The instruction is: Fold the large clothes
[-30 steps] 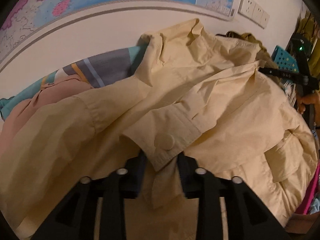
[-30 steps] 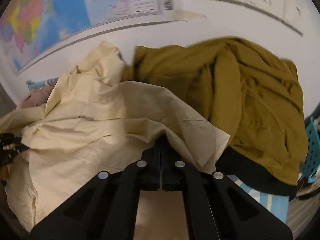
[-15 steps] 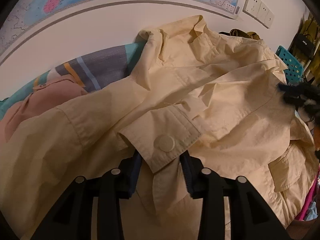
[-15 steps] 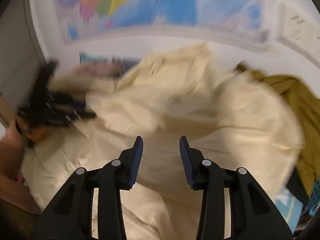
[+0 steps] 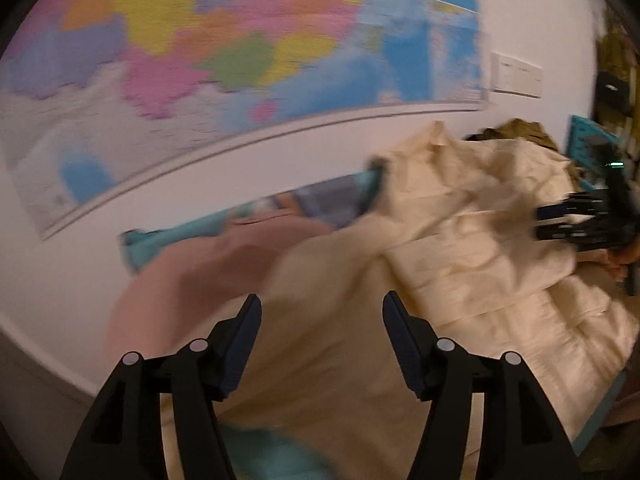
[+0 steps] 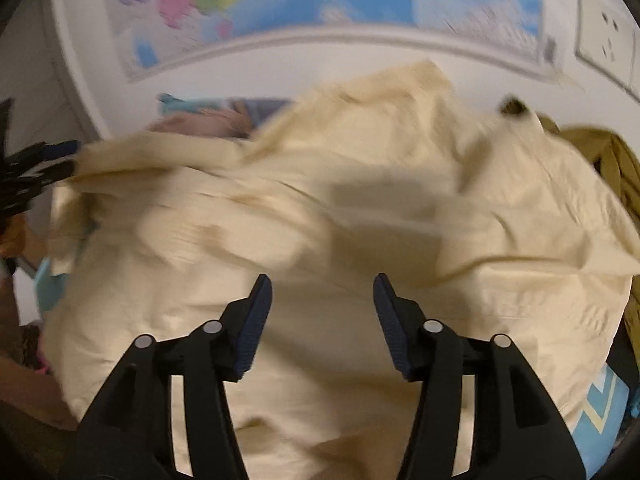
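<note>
A large cream jacket lies spread and rumpled on the bed; it fills most of the right wrist view. My left gripper is open and empty, raised above the jacket's left part. My right gripper is open and empty just above the jacket's middle. The right gripper also shows at the right edge of the left wrist view. The left gripper shows at the left edge of the right wrist view. Both views are blurred by motion.
A pink garment lies left of the jacket, with a striped teal cloth behind it. An olive garment lies at the right. A world map and wall sockets are on the white wall behind. A teal basket stands at the far right.
Both grippers have let go of the jacket and opened. The left gripper released the buttoned cuff and lifted up and back; the right gripper swung left over the jacket.
</note>
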`<state>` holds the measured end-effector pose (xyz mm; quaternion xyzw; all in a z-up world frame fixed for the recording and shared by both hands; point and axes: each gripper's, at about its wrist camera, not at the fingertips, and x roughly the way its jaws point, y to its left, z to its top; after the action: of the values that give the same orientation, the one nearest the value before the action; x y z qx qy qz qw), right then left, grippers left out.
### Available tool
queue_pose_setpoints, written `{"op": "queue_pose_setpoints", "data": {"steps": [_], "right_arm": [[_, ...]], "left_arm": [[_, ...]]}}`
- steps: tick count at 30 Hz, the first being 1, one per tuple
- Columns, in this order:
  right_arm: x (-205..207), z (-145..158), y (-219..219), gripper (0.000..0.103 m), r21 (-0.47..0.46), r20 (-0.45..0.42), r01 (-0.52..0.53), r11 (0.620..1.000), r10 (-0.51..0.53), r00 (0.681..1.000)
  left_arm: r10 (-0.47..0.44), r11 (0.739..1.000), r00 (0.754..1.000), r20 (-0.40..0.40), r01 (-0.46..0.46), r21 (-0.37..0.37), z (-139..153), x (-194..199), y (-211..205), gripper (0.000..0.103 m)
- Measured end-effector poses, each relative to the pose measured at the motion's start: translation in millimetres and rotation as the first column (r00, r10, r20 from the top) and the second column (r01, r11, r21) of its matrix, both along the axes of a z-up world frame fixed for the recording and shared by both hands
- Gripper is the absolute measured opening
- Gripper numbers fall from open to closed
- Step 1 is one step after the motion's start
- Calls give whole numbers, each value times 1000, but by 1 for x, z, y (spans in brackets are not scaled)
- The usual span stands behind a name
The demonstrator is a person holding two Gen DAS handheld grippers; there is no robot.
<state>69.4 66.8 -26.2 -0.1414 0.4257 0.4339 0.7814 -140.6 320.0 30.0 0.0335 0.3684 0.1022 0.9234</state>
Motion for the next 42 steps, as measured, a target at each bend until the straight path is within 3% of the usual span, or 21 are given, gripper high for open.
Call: {"op": "queue_pose_setpoints", "data": {"steps": [4,10,11,12,13,14,15,17,21,27,28,30,33,35,36,37,38,40,41,42], "right_arm": [[-34,14,20,64,100,-23,-123,987,126,992],[-78,7,74,67,161,-75,-293,942,308,948],[-84,3,84,67,171,-95,-314,934,333,938],[-91,0,94,67,182,-115,-339,923,363,925],[-95,-2,100,67,189,-126,-349,918,375,919],[-101,-4,109,67,198,-145,-364,910,394,907],[-109,-4,114,67,206,-155,-382,901,415,897],[-125,-3,127,67,243,-175,-424,872,470,865],[-159,-2,161,67,301,-185,-508,807,572,799],[-212,-18,230,68,361,-222,-583,728,674,705],[-220,-21,241,69,358,-227,-582,730,672,705],[-234,-27,258,71,343,-221,-551,760,636,740],[-251,-39,276,81,297,-259,-561,773,631,732],[-268,-49,287,80,167,-202,-585,794,608,768],[-274,-53,291,76,132,-194,-595,793,610,769],[-278,-56,292,62,111,-186,-603,790,612,769],[-280,-55,290,36,108,-169,-605,789,614,771],[-278,-52,288,4,143,-204,-630,763,646,736],[-277,-46,283,4,154,-204,-630,761,648,734],[-276,-37,275,4,195,-225,-646,738,675,703]], "left_arm": [[75,995,996,-39,-73,61,-1,-25,32,61],[80,984,988,-134,-57,168,-26,-37,45,61],[82,979,985,-151,-52,197,-31,-35,47,54],[85,975,982,-168,-47,219,-36,-34,50,35],[90,974,979,-185,-48,221,-40,-32,55,24],[98,976,976,-196,-57,209,-40,-30,59,8],[106,982,975,-195,-71,176,-37,-29,66,5],[95,992,983,-158,-80,97,-19,-31,78,3],[53,999,993,-105,-53,9,13,-35,87,3],[41,998,988,-149,-48,-44,18,-22,90,3],[42,997,987,-152,-52,-61,17,-22,92,3],[47,995,987,-153,-60,-85,16,-22,95,3],[56,991,985,-162,-75,-112,11,-23,101,3],[55,990,984,-168,-76,-122,8,-23,103,3],[54,989,984,-170,-76,-127,7,-23,104,3],[54,988,984,-171,-77,-134,6,-23,105,3],[53,987,984,-171,-77,-143,5,-23,107,3],[52,982,984,-169,-81,-172,6,-23,111,3],[51,977,984,-171,-85,-198,7,-23,114,3],[52,971,983,-175,-90,-219,7,-22,117,3]]}}
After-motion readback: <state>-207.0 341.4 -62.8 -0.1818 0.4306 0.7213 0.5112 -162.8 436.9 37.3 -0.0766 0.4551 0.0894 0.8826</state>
